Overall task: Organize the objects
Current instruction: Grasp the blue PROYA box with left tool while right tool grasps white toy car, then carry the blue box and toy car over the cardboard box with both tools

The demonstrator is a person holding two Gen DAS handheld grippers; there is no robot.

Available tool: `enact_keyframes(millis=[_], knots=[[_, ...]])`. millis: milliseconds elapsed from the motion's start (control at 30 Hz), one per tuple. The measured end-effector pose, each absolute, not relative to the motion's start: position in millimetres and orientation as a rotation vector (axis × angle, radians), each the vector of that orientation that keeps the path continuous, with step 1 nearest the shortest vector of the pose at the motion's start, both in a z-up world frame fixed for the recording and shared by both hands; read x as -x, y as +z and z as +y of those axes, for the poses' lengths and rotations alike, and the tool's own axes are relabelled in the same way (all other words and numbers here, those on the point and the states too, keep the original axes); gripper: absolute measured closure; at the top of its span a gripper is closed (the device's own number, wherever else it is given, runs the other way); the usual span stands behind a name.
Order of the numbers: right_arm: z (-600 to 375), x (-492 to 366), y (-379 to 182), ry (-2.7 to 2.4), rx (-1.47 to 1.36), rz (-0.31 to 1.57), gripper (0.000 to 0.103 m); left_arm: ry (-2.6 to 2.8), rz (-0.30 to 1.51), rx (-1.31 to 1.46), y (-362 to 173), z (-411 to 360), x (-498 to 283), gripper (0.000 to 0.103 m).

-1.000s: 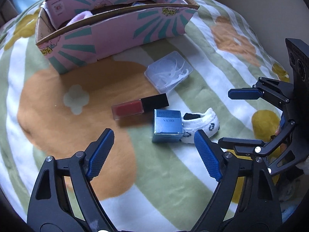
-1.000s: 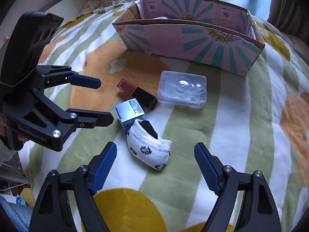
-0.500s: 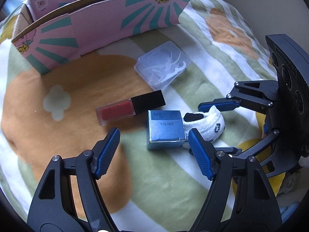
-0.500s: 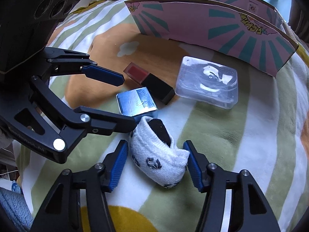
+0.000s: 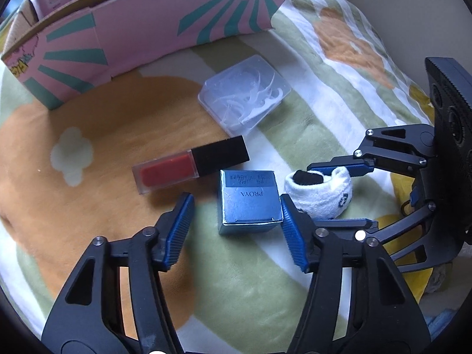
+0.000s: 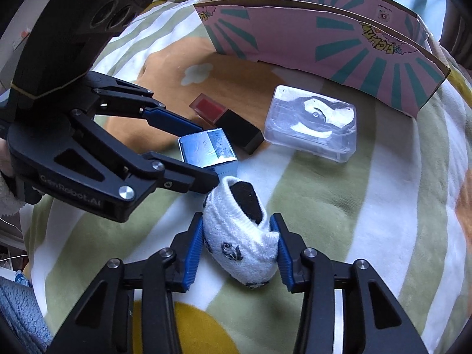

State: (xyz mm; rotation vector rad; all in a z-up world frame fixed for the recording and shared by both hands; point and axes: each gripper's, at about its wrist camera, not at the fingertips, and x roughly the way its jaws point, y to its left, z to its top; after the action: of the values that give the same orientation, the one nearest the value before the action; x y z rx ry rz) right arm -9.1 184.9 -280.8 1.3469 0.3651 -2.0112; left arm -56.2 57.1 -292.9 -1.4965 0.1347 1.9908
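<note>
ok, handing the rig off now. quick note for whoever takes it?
Left gripper: open, fingers either side of the blue PROYA box, not yet clamped.
Right gripper: fingers closed in against the rolled white sock, which lies on the blanket.
Red lip gloss tube and clear floss-pick case lie loose in front of the pink cardboard box.
Done: none of these four is boxed yet.
Left: lift sock and box, likely into the pink box, then tube and case.
</note>
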Motion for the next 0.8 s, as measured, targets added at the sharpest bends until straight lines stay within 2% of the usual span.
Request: enact_keyframes(millis=[67,167,300,500,800], knots=[[185.3,8.8,-280.2,-2.014,-1.348,0.354,0.062,1.989,0.166,1.506,-296.2,62.4,54.5,0.053],[185.7,8.1,-279.5,-2.019,-1.346,0.346,0.062,1.989,0.219,1.502,-298.0,71.2,50.8,0.067],[185.7,6.7,-278.0,-2.02,-1.347,0.339,0.062,2.01,0.278,1.489,-297.7,77.2,46.9,0.068],[190.8,9.2,-267.4,-2.029,-1.366,0.31,0.064,2.019,0.252,1.496,-289.6,74.1,46.3,0.068],[207.5,14.0,-209.7,-2.094,-1.376,0.263,0.064,2.075,0.206,1.465,-240.2,71.9,40.7,0.068]])
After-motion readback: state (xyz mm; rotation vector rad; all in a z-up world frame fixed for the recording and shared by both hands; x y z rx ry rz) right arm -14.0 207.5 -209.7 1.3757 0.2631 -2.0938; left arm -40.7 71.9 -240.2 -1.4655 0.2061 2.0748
